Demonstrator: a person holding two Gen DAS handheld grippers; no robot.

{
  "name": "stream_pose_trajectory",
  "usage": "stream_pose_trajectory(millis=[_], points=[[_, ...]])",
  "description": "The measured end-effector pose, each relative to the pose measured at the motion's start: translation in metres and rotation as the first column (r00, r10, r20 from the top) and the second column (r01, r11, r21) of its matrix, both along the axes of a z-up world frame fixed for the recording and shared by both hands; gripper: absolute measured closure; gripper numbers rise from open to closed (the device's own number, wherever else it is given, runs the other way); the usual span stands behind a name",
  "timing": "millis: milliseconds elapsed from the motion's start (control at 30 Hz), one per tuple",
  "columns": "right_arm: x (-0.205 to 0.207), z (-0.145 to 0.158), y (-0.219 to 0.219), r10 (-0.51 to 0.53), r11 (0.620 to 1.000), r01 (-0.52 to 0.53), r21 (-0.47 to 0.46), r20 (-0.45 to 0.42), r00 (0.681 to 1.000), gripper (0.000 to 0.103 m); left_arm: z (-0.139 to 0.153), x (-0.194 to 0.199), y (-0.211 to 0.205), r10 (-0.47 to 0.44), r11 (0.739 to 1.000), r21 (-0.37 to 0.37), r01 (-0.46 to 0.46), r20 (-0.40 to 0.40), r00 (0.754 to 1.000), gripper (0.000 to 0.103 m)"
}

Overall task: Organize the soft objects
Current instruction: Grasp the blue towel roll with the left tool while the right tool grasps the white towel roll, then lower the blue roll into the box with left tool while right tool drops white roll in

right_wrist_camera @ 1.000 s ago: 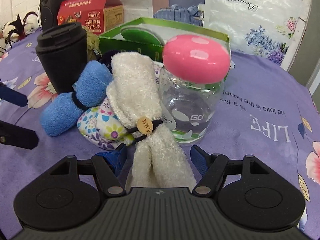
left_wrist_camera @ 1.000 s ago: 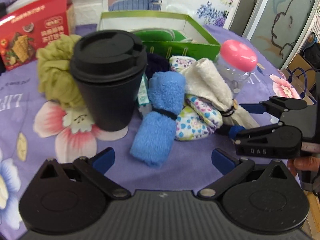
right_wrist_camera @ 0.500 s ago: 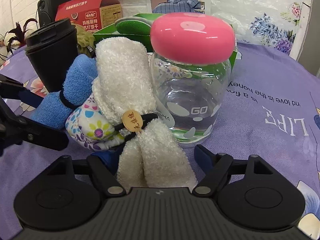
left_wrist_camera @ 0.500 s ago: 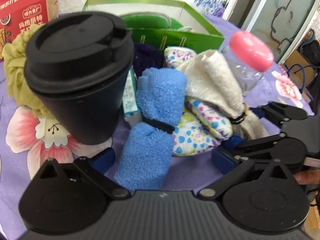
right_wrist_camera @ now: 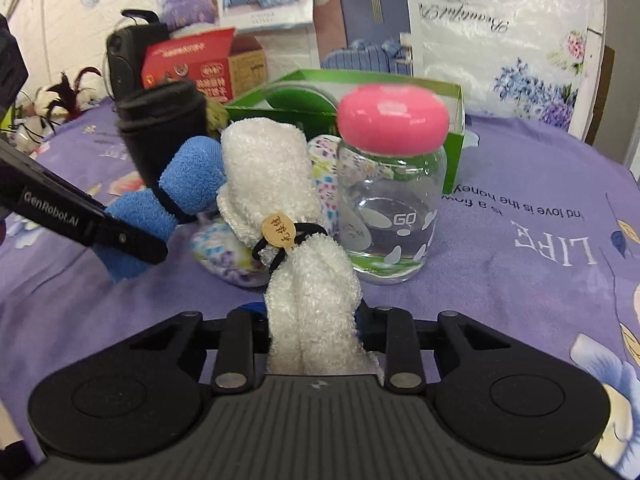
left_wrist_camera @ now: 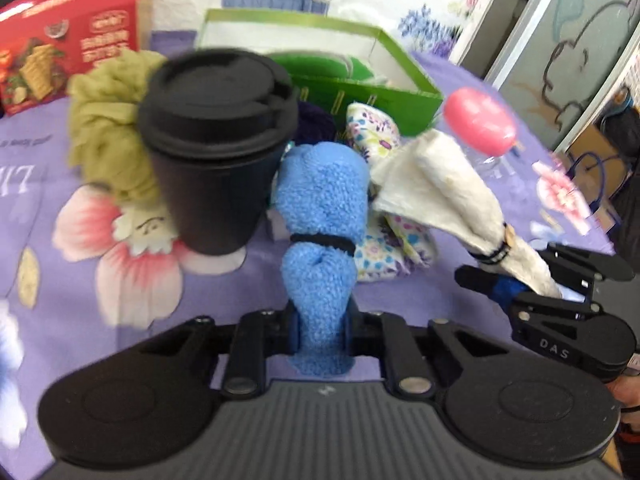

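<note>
Left tongs (left_wrist_camera: 320, 330) clamped on blue towel roll (left_wrist_camera: 322, 216) by black cup (left_wrist_camera: 218, 148), right tongs (right_wrist_camera: 314, 330) clamped on white towel roll (right_wrist_camera: 272, 176) touching glass jar (right_wrist_camera: 394, 216); careless lifting may tip cup or jar off tabletop (right_wrist_camera: 520, 280)

Your right gripper (right_wrist_camera: 314, 326) clamps the white towel (right_wrist_camera: 280, 184) (tied with a black band) at lower centre; the pink-lidded jar (right_wrist_camera: 394, 200) stands right of it.
</note>
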State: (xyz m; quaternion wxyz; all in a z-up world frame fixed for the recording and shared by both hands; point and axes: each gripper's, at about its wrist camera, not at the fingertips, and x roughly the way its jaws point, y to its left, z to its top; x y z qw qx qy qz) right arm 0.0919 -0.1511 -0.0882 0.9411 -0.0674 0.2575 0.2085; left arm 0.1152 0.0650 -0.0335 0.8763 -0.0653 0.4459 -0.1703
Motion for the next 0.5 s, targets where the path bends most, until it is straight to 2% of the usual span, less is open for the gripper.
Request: stream_pose_trajectory(millis=[167, 267, 367, 500], points=[[-0.040, 0.027, 0.004, 0.027, 0.999, -0.029, 0.026, 0.088, 0.996, 0.092, 0.033, -0.031, 0.007, -0.008, 1.000, 0.007, 0.007, 0.061, 0.998, 0.089], [-0.043, 0.054, 0.004, 0.037, 0.999, -0.041, 0.028, 0.143, 0.989, 0.091, 0.058, -0.031, 0.011, -0.015, 1.000, -0.024, 0.017, 0.088, 0.996, 0.089], [-0.021, 0.085, 0.001, 0.030, 1.000, -0.029, -0.010, 0.199, 0.980, 0.091, 0.086, -0.013, 0.012, -0.019, 1.000, -0.012, 0.021, 0.124, 0.992, 0.089], [0.038, 0.122, -0.004, 0.004, 0.997, 0.014, -0.079, 0.230, 0.973, 0.091, 0.120, 0.044, 0.014, -0.004, 1.000, 0.004, 0.003, 0.151, 0.988, 0.089]])
